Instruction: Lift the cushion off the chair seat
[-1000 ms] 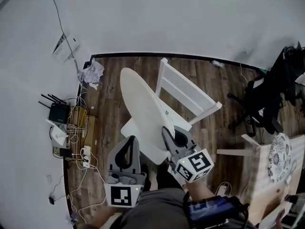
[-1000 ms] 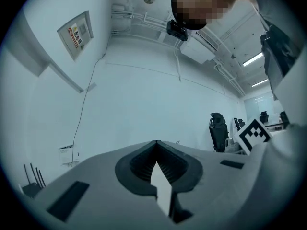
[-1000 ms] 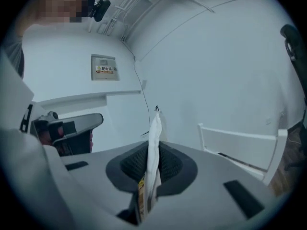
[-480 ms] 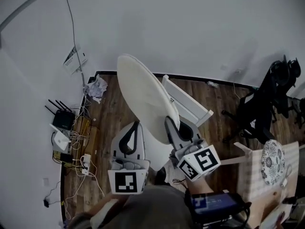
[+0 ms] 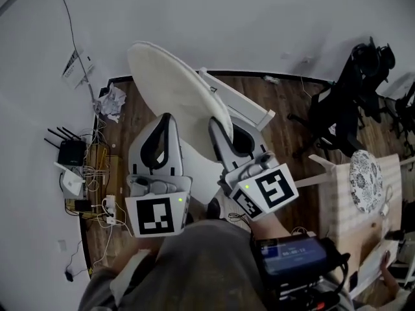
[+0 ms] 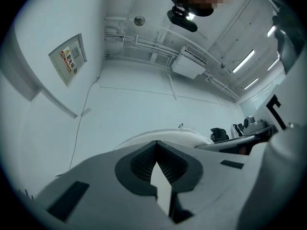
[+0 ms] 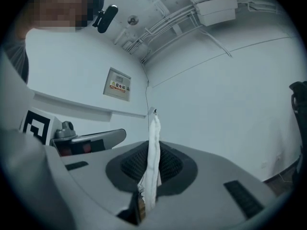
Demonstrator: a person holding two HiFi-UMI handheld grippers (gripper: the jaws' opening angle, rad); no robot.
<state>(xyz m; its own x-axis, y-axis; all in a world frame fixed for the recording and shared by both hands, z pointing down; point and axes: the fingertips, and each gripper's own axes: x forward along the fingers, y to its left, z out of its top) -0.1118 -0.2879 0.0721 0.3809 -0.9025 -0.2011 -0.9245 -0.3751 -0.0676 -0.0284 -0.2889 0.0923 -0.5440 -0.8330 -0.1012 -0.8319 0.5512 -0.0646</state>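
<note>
Far left, floor by the wall: router and a tangle of cables, well apart from the work.

Left hand-held gripper: in its own view the jaws meet at the tips, nothing pinched that I can make out. A white sliver shows in the gap lower down, source unclear. It sits just beside the cushion's underside.

Cushion: white, oval, up in the air and tilted steeply, far end high against the wall, low end towards the person. It reads as light and soft. It keeps its shape from one corner, so probably some foam body. Cloth cover likely slips little. Best hold is the rim, as now; a second pinch on the left edge would likely stop it swinging.

Right hand-held gripper: clamped on a thin fold of the cushion's edge, seen plainly between the pads.

Chair: white, below and right of the cushion. Seat only partly visible.

Hard to tell: the cushion's near end is hidden behind both grippers, so full clearance from the seat is unconfirmed.
</note>
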